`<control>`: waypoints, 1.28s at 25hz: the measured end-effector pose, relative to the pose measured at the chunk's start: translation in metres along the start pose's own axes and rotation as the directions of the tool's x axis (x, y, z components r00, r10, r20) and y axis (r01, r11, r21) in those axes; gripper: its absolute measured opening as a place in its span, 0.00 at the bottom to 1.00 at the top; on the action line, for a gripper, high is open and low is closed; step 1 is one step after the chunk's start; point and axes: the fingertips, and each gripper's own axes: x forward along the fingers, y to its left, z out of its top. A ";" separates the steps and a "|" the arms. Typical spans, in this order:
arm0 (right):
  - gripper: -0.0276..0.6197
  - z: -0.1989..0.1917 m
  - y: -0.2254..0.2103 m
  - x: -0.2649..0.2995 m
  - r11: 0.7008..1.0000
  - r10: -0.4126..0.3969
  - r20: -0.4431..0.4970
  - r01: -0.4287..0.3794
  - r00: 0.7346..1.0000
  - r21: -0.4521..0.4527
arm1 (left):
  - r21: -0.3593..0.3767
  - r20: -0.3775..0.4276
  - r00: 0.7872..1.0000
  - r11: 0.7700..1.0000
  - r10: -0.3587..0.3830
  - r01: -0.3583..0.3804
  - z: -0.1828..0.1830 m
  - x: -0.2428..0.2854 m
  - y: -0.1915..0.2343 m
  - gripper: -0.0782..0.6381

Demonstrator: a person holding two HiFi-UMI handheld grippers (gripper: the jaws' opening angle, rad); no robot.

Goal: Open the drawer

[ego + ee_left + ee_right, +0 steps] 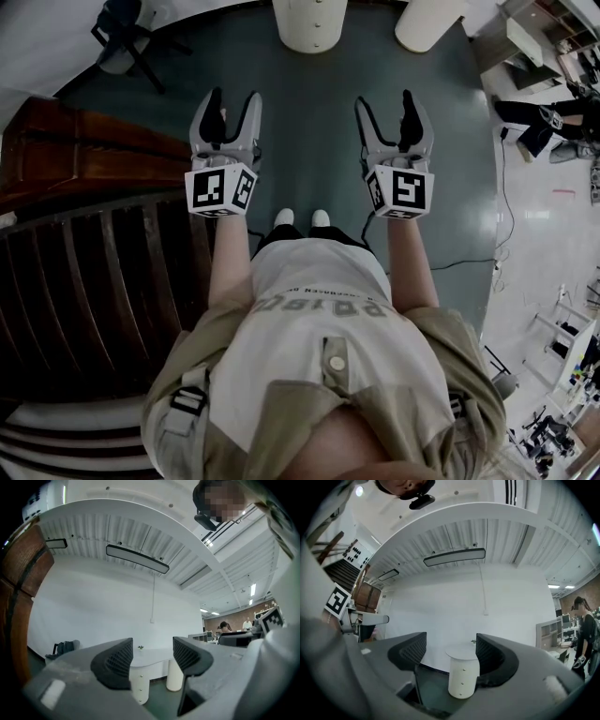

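A white round drawer pedestal (309, 23) with small knobs down its front stands on the dark green floor ahead of me. In the right gripper view the pedestal (464, 677) shows between the jaws, far off. The left gripper view has it (139, 686) low between the jaws, under a white tabletop. My left gripper (225, 112) and right gripper (394, 114) are held side by side in the air, pointing forward, well short of the pedestal. Both are open, the left gripper (152, 656) and the right gripper (451, 653) with nothing between their pads.
A second white pedestal (427, 21) stands right of the first. Dark brown wooden stairs and a cabinet (84, 159) fill the left side. A black chair (127, 37) is at the back left. A person's legs (539, 122) and a floor cable (469, 262) are at right.
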 end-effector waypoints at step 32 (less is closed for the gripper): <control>0.55 -0.034 -0.031 0.162 0.999 -0.031 -0.023 0.030 0.999 -0.017 | 0.041 -0.012 0.998 0.997 -0.069 0.070 -0.021 0.162 0.073 0.48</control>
